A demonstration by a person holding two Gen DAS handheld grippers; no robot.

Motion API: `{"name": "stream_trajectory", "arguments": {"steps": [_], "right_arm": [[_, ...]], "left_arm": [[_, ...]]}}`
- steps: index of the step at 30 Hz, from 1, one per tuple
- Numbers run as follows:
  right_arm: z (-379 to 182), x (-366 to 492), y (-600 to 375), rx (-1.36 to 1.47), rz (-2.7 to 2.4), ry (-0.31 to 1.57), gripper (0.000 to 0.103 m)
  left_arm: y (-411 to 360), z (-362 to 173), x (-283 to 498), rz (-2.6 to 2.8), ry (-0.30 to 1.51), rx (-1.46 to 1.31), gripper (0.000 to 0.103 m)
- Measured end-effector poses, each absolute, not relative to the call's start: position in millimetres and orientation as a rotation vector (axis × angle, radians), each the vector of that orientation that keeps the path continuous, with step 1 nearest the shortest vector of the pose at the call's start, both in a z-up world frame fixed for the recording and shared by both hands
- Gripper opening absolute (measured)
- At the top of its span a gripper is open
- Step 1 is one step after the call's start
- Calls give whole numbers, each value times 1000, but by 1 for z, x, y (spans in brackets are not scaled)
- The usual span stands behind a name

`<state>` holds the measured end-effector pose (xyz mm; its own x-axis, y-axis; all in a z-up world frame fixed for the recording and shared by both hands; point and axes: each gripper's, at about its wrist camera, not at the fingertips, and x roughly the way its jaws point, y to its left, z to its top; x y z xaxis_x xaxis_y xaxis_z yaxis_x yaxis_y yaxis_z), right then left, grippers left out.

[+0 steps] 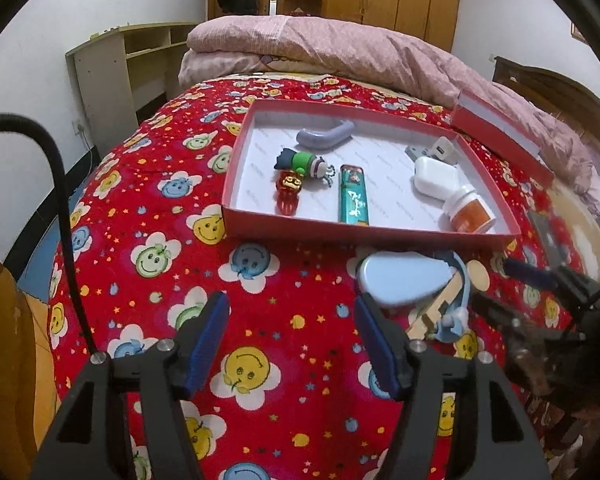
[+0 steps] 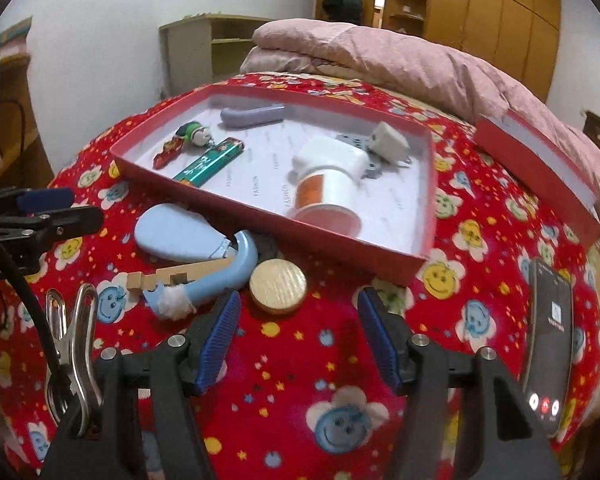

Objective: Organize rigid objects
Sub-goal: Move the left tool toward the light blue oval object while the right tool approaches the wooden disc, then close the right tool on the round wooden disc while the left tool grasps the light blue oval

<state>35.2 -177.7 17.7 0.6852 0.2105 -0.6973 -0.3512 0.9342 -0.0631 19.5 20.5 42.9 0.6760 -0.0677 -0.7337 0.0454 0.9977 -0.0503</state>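
Spread and empty, the left claw (image 1: 292, 340) is hovering over the bed's red cover (image 1: 260, 300), the light-blue oval case (image 1: 400, 280) just ahead at its right finger, outside the red box (image 1: 364, 236) that is holding items already sorted. Over to the right view: the right claw (image 2: 298, 338), also spread and empty, is facing the round wooden disc (image 2: 278, 286); looks like pickup comes next, needing a forward reach. Only this view is showing the phone (image 2: 550, 344) and metal clip (image 2: 80, 344).
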Motion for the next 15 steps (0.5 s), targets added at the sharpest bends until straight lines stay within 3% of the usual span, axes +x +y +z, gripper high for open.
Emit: {"name": "stream_trajectory", "arguments": {"steps": [7,9,10,11,15], "right_arm": [[8,45,-174,-173,332,751,62],[8,45,-178,-142,342,749,52],[8,44,-179,-134,339,746,37],[9,44,-182,-119,335,747,33],[9,40,-191,-82,322,750,33]], "left_arm": [[14,38,26,-80,846,-41,69],[11,35,28,-80,850,-45,73],[9,34,29,-83,851,-47,75],[7,34,30,-84,852,-49,75],[-4,31,34,-99,850,-32,75]]}}
